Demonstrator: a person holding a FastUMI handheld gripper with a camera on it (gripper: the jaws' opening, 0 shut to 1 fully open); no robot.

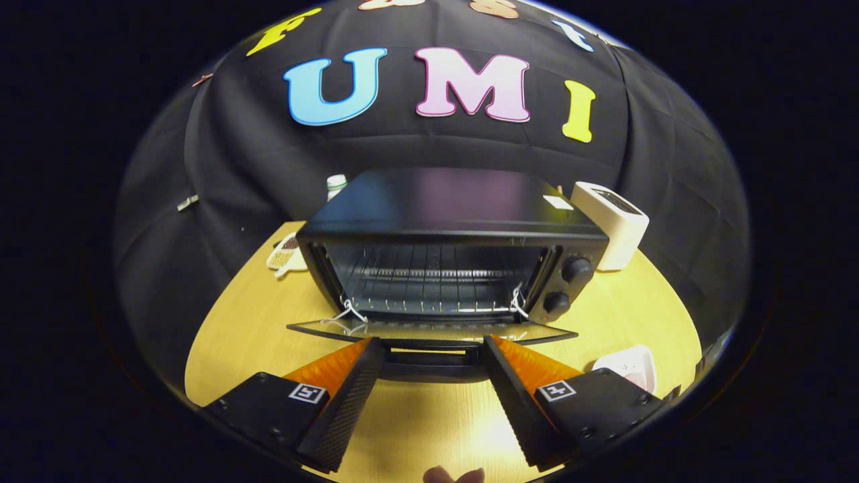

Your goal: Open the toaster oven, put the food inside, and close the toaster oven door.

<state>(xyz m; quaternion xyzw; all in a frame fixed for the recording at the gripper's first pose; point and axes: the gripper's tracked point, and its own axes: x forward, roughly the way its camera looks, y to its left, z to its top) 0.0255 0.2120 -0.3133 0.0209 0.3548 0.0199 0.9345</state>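
**Oven door's down, gripper parked at the handle**

Nearest thing is the gripper [434,349], fingers spread wide with nothing between them except the door handle [434,362], which sits right at the fingertips. Neither finger is pressing on it as far as I can tell, so I'd call it released.

Just past that, the door [429,330] lies flat and fully open on the desk [228,335]. Looks like glass in a metal frame, so stiff, a bit heavy, and hinged at the bottom. The handle bar is the obvious place to grab it, from underneath to swing it shut.

Off beside the right finger there's a pale dish [631,365]. My guess is that's where the food is, but I can't make out what's on it. If it's bread or similar, it'll be light and squashy, so go easy.

Beyond the door is the oven [456,201] itself, with the wire rack [429,275] bare and two knobs [567,285] on its right side.
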